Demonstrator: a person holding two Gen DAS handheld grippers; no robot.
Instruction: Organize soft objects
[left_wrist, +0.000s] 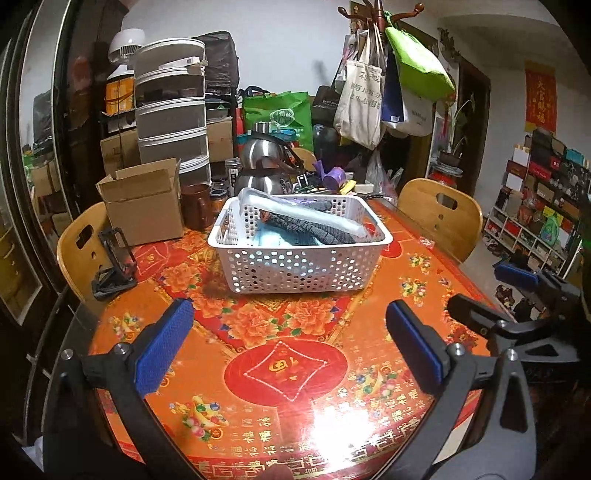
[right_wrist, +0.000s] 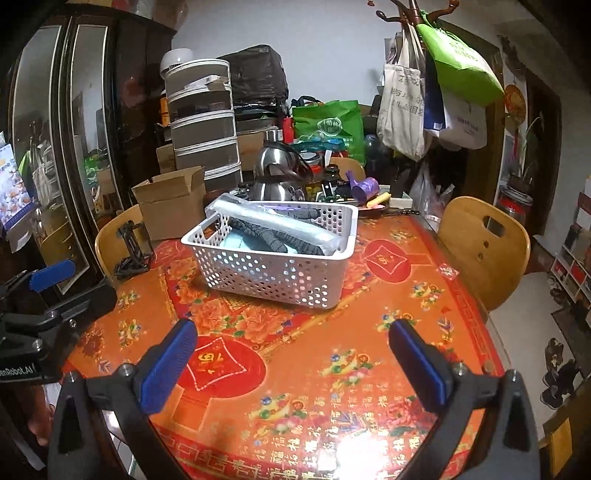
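A white perforated basket (left_wrist: 295, 266) (right_wrist: 273, 275) stands on the red and orange table. In it lie a dark grey knitted cloth (left_wrist: 314, 229) (right_wrist: 280, 238), a light blue cloth (left_wrist: 273, 240) (right_wrist: 240, 242) and a clear plastic-wrapped roll (left_wrist: 295, 212) (right_wrist: 277, 221). My left gripper (left_wrist: 288, 343) is open and empty, low over the table in front of the basket. My right gripper (right_wrist: 291, 354) is open and empty too, to the right of the left one. Each gripper shows at the edge of the other's view (left_wrist: 517, 291) (right_wrist: 55, 284).
A cardboard box (left_wrist: 144, 206) (right_wrist: 170, 203), a black phone stand (left_wrist: 114, 262) (right_wrist: 133, 251), a steel kettle (left_wrist: 266, 162) (right_wrist: 280, 170) and jars crowd the table's back. Wooden chairs (left_wrist: 439, 218) (right_wrist: 480, 243) stand at both sides. Bags hang from a coat rack (left_wrist: 373, 81).
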